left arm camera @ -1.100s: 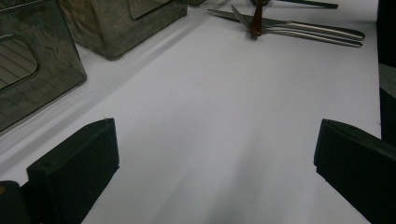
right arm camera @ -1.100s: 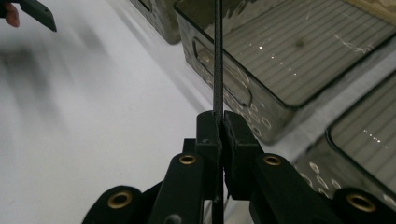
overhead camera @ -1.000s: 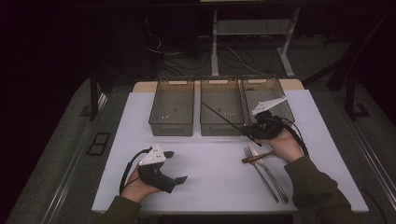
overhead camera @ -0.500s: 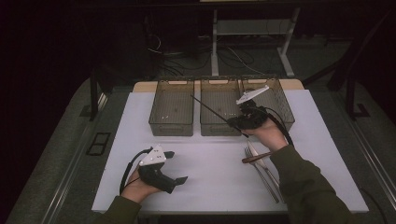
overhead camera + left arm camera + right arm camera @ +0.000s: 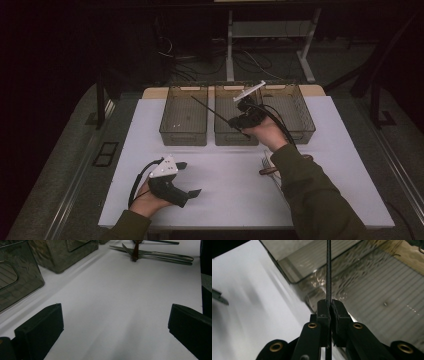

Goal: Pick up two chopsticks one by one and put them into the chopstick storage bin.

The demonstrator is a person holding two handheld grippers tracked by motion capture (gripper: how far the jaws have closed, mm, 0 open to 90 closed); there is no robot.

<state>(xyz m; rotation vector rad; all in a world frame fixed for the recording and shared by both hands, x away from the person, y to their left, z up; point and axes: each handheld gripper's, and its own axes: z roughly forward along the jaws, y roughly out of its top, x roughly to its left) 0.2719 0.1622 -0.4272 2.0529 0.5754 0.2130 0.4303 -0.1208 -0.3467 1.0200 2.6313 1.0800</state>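
A thin black rod (image 5: 328,270), likely a chopstick, is clamped between the closed jaws of the right gripper (image 5: 238,121), its tip slanting out ahead of the fingers over the gap between the left bin (image 5: 184,135) and the middle bin (image 5: 226,138). Within a second, the hand has carried it up from the cutlery (image 5: 155,255) on the mat to the bins, so a drop into one looks close. The left gripper (image 5: 187,179) rests on the mat (image 5: 225,190), jaws wide apart, holding nothing.
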